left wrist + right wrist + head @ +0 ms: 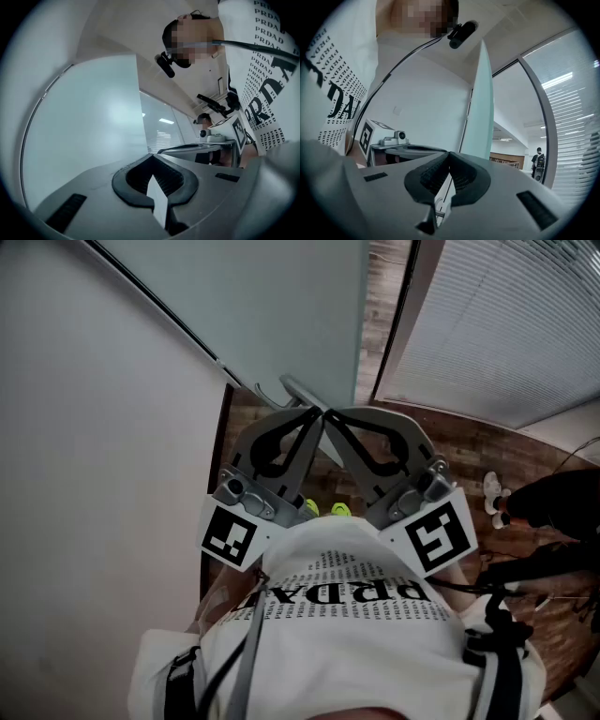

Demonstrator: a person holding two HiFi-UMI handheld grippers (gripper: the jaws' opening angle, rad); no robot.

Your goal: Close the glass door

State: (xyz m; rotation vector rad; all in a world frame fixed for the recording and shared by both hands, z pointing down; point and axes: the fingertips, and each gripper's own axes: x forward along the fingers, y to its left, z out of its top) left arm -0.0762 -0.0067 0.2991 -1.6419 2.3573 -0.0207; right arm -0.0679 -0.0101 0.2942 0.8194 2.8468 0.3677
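Note:
The frosted glass door (281,306) stands ajar ahead of me, with a grey lever handle (298,390) at its lower edge. Both grippers are held close to my chest, and their tips touch each other just below that handle. My left gripper (314,418) is shut with nothing held. My right gripper (330,415) is shut too and also empty. In the left gripper view the door panel (93,122) fills the left side beyond the shut left gripper (151,157). The right gripper view shows the door (483,108) edge-on above the shut right gripper (449,154).
A white wall (94,474) runs along the left. A dark door frame (405,306) and window blinds (506,324) stand to the right above the wooden floor (469,442). Another person (553,502) stands at the far right. My green shoes (323,510) show below the grippers.

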